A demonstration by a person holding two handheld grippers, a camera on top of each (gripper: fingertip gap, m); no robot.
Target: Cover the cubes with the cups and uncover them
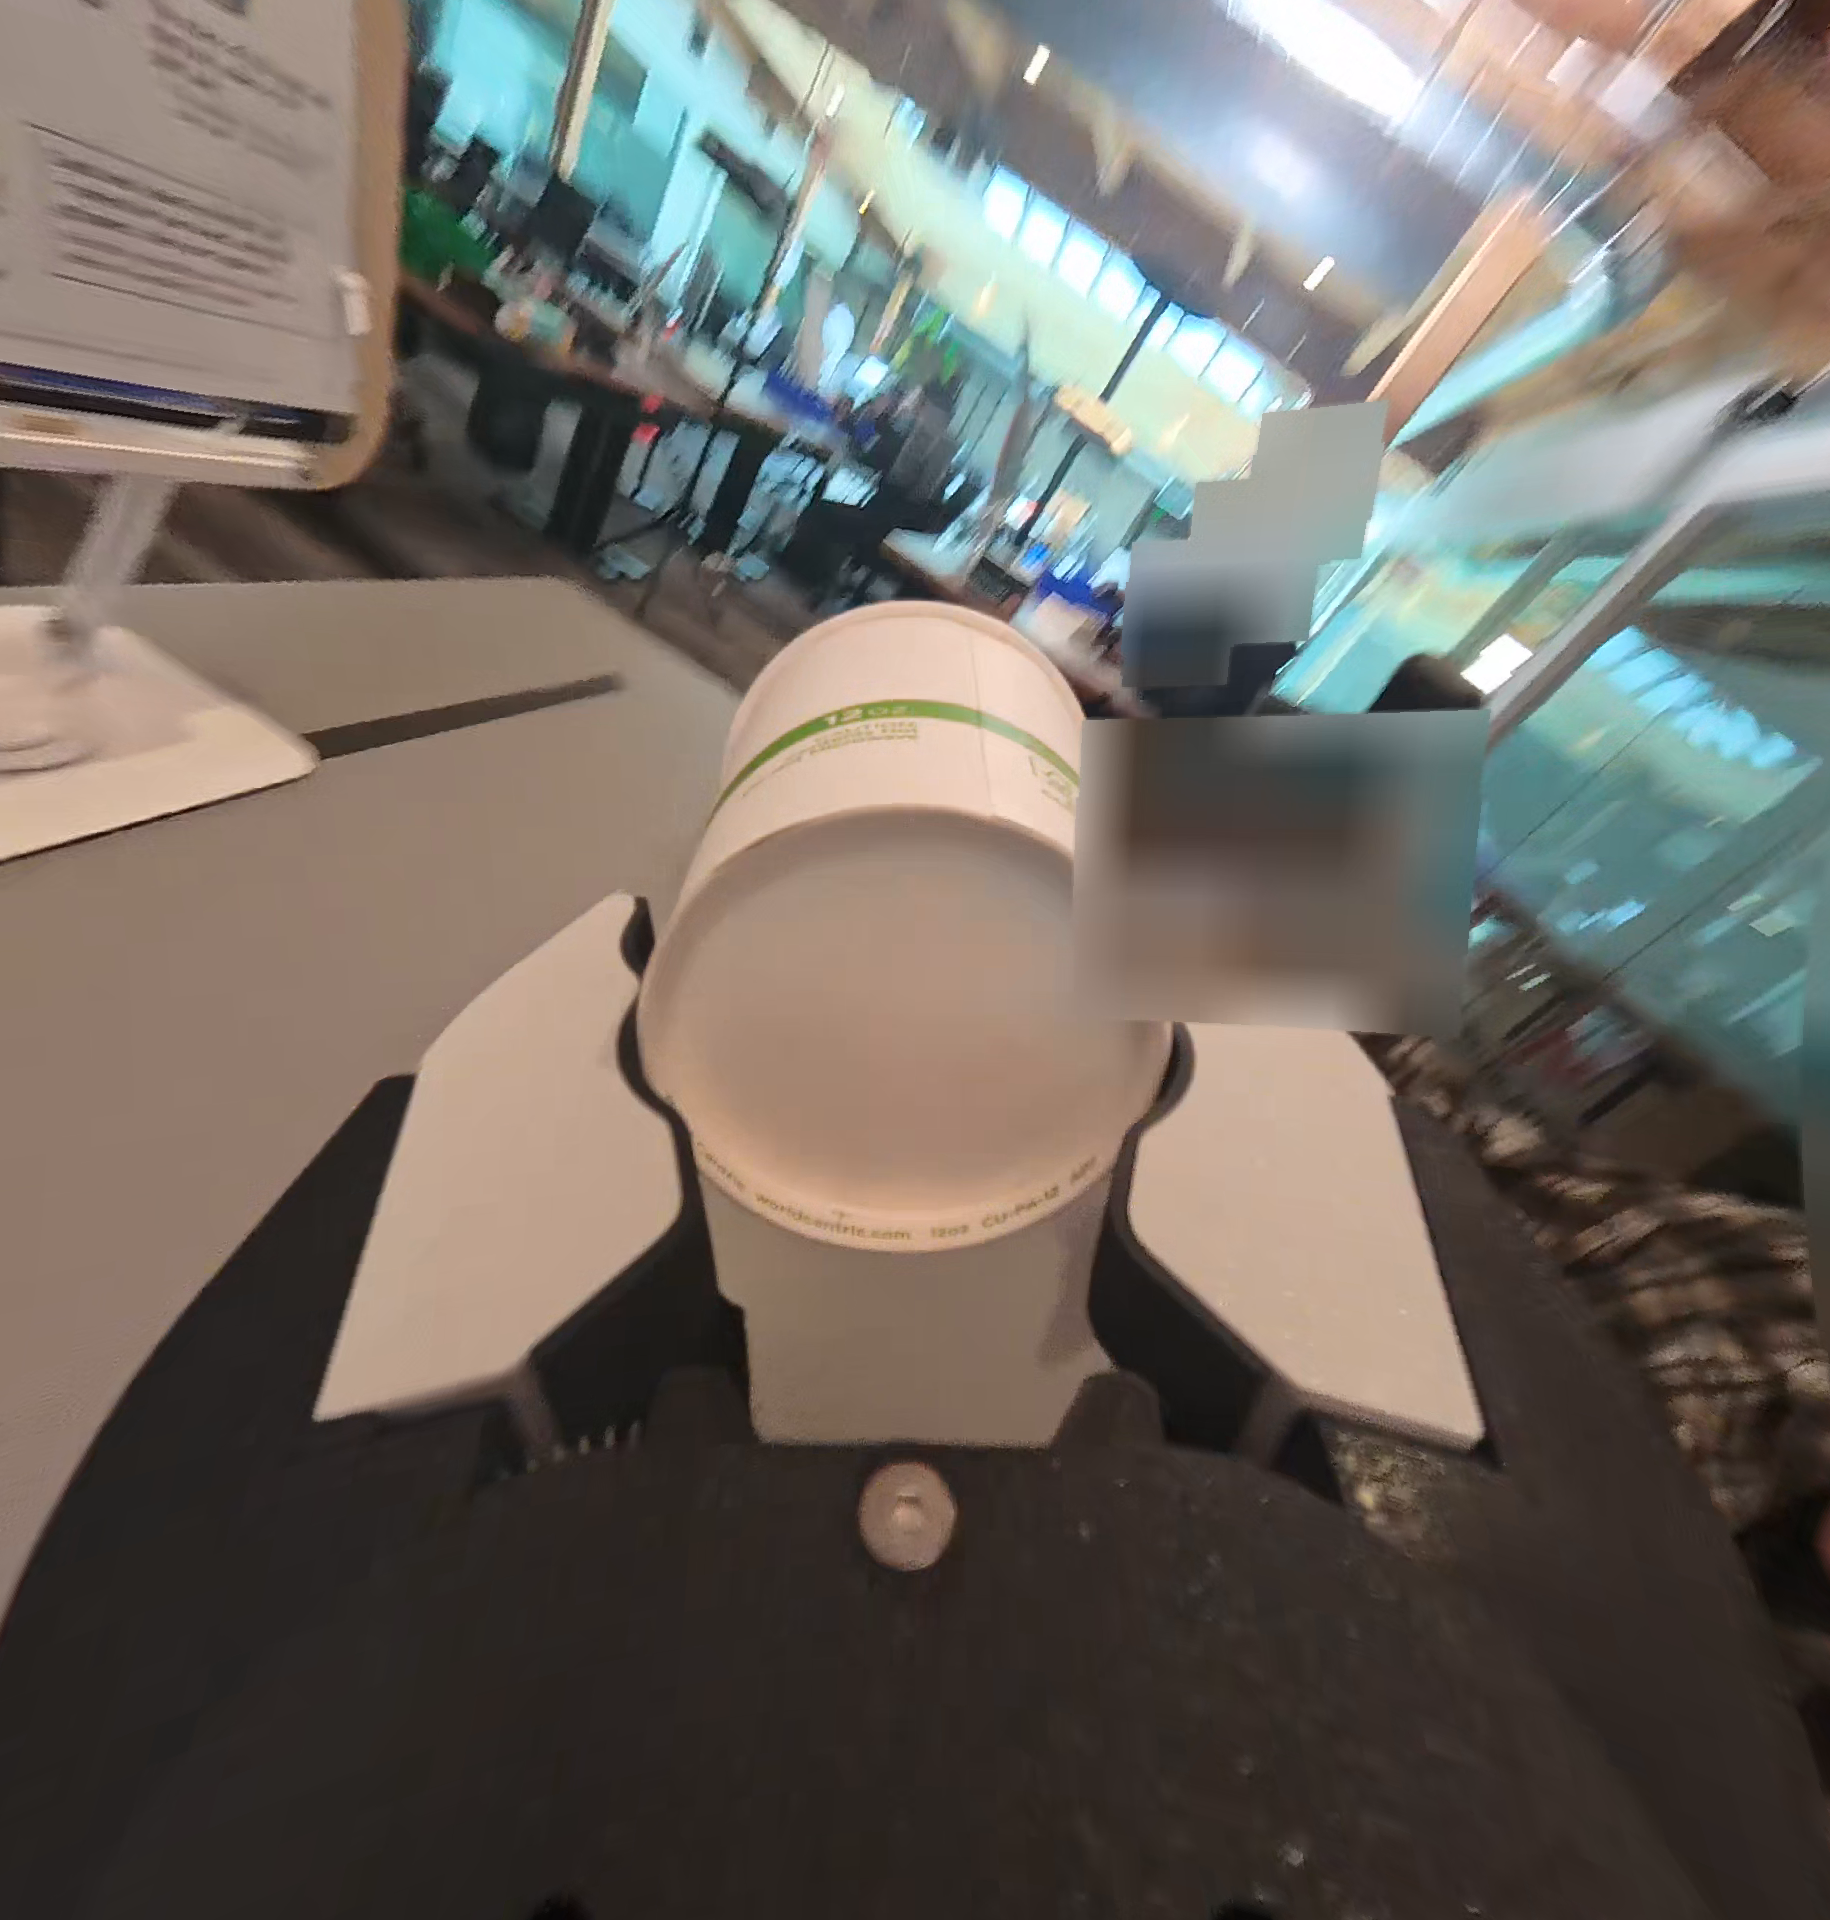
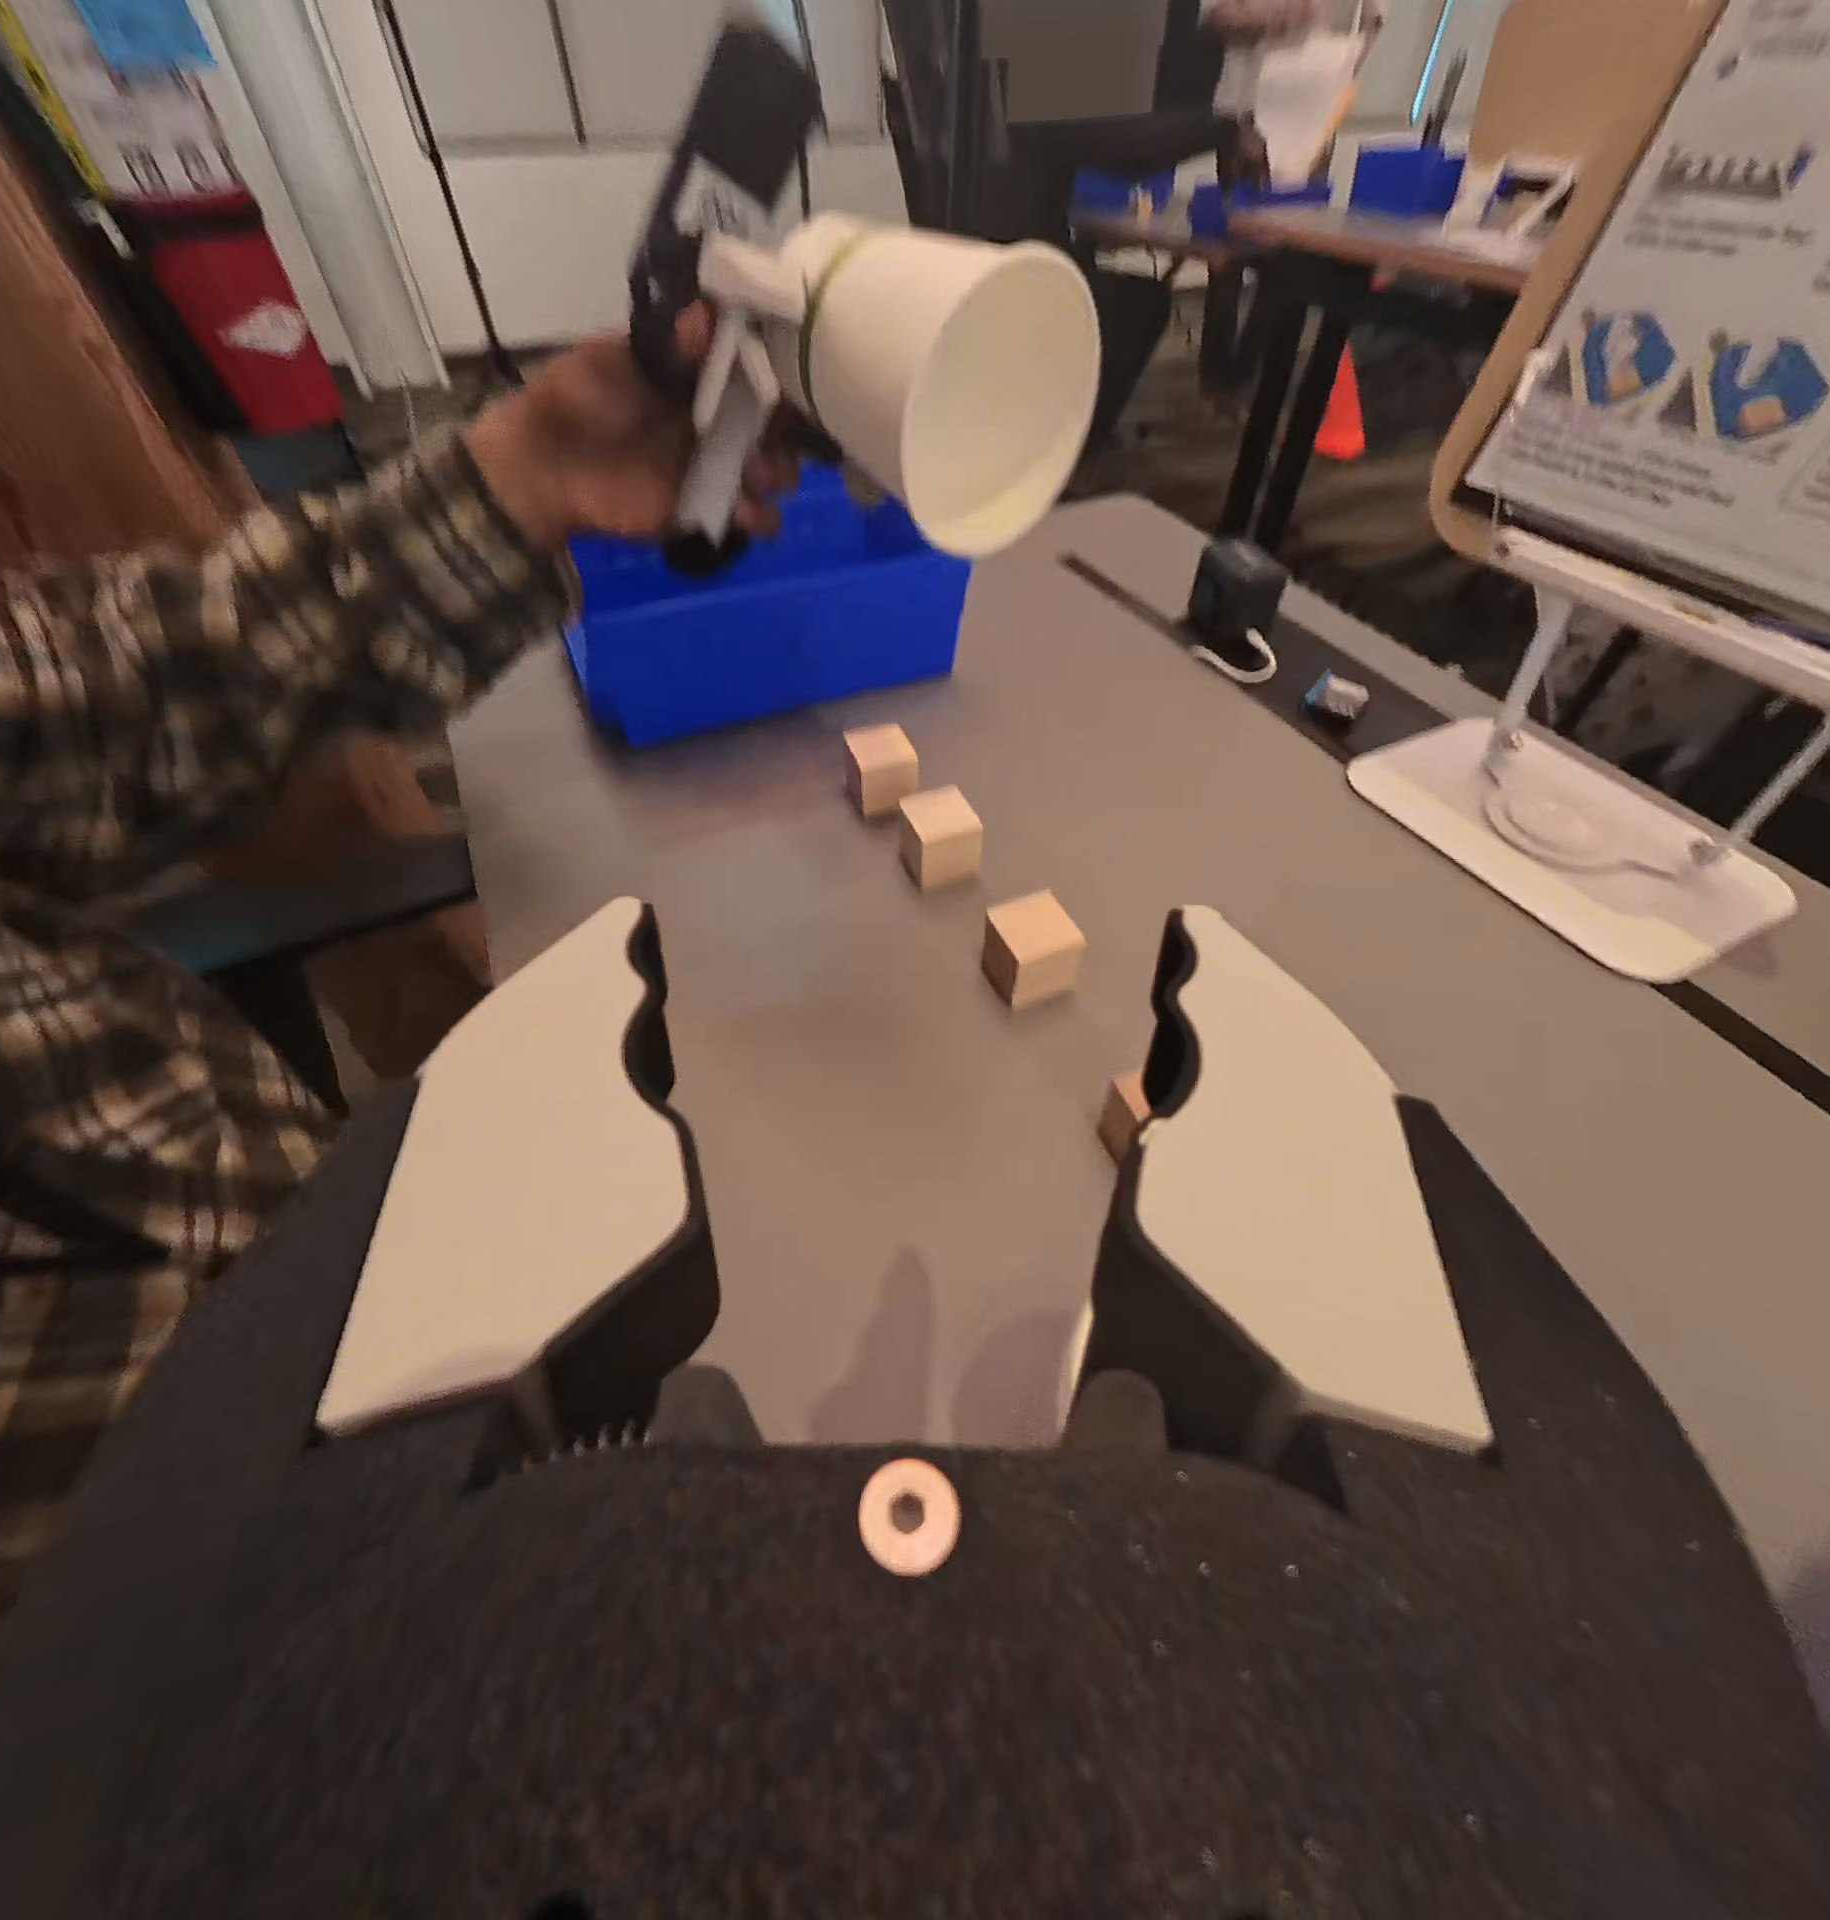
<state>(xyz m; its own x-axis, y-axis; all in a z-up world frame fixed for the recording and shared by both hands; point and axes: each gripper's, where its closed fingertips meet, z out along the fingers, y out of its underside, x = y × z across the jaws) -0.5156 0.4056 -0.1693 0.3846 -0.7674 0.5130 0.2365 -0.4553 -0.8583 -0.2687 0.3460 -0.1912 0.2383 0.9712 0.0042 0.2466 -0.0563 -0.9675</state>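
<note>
I've got the left gripper (image 1: 906, 1049) clamped on the paper cup (image 2: 942, 384), lying sideways upper centre above the 4 cubes (image 2: 1032, 948), mouth lower right, while my right gripper (image 2: 911, 1023) hangs spread and empty nearest them.

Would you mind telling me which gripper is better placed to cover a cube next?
Left, probably: the left gripper already holds a paper cup raised above the wooden cubes, while the right gripper is open and empty.
</note>
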